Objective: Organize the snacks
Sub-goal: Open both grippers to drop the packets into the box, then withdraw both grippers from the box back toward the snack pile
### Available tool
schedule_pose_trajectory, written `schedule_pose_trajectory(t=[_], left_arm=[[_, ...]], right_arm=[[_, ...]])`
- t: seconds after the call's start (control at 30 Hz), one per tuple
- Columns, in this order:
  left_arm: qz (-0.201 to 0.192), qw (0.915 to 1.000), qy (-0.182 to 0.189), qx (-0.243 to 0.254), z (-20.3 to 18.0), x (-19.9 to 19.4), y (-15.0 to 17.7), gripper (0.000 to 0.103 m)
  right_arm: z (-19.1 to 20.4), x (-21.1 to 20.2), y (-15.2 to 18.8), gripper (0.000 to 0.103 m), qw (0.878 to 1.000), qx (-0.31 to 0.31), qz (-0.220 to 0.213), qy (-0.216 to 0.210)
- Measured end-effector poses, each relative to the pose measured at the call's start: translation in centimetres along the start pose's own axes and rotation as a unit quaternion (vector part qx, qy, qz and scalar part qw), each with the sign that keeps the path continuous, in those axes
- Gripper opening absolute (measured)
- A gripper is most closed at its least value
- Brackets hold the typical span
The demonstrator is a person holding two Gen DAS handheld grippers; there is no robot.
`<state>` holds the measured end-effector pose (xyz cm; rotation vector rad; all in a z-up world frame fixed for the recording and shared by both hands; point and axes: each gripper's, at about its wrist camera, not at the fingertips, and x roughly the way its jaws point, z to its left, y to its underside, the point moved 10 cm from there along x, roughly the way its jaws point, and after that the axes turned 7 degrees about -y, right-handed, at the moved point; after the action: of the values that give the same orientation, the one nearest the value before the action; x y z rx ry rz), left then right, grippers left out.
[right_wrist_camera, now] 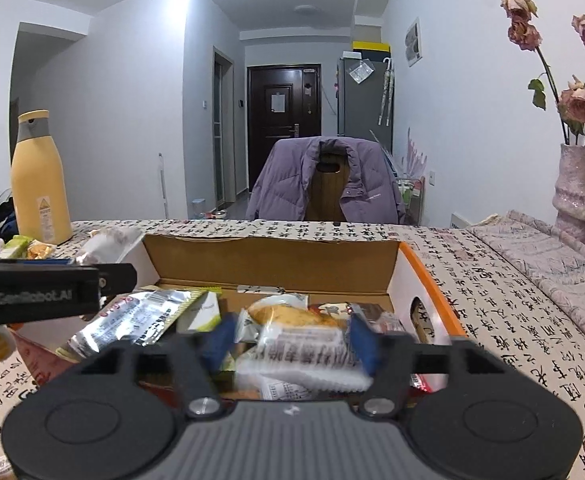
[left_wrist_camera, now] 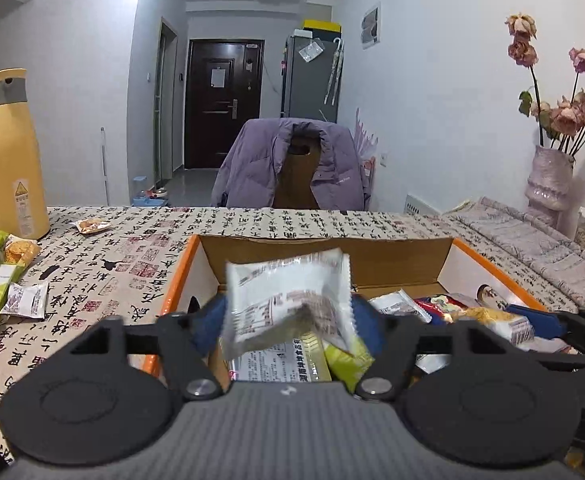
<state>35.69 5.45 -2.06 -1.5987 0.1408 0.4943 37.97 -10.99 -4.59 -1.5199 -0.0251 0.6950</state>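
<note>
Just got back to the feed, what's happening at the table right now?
A person with a tool in each hand is sorting snacks into the orange-edged cardboard box. The left tool stands open over the box, a white snack packet loose between its fingers. The right tool is open too, over a white packet atop the pile. More snacks wait on the tablecloth by the yellow bottle.

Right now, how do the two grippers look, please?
Both look alike: the left gripper and the right gripper have matte black linkage arms, round black side housings, silver pivot bolts, a ribbed grey body and blue pads on the jaws. White "GenRobot.AI" lettering marks the left one's side.
</note>
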Motion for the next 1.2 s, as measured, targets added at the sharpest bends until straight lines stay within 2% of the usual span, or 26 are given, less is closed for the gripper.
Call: schedule_pose_trajectory(t=[0.03, 0.1, 0.13, 0.5, 0.67, 0.9, 1.2], left_arm=[[-0.005, 1.0000, -0.002, -0.004, 0.2, -0.1, -0.1, 0.084], [-0.016, 0.9998, -0.004, -0.013, 0.5, -0.4, -0.4, 0.103], [-0.024, 0.9995, -0.008, -0.020, 0.8, -0.6, -0.5, 0.103], [-0.029, 0.9992, -0.014, -0.024, 0.5, -0.8, -0.9, 0.103], [-0.040, 0.9987, -0.015, -0.027, 0.4, -2.1, -2.0, 0.103], [-0.047, 0.9985, -0.009, -0.025, 0.5, -5.1, -2.5, 0.103], [-0.046, 0.9985, -0.008, -0.027, 1.6, -9.2, -1.0, 0.103]], right_arm=[[-0.1, -0.1, 0.0, 0.094, 1.000, 0.001, -0.003, 0.003], [-0.3, -0.3, -0.3, 0.100, 1.000, 0.006, -0.010, 0.004], [-0.5, -0.3, -0.3, 0.103, 1.000, 0.009, -0.010, 0.003], [-0.7, -0.3, -0.2, 0.103, 1.000, 0.008, -0.011, 0.008], [-0.7, -0.8, -0.9, 0.103, 1.000, 0.000, -0.018, 0.017], [-0.4, -3.7, -2.2, 0.103, 0.999, 0.002, -0.029, 0.019], [-0.1, -8.1, -0.9, 0.103, 0.999, 0.001, -0.029, 0.018]])
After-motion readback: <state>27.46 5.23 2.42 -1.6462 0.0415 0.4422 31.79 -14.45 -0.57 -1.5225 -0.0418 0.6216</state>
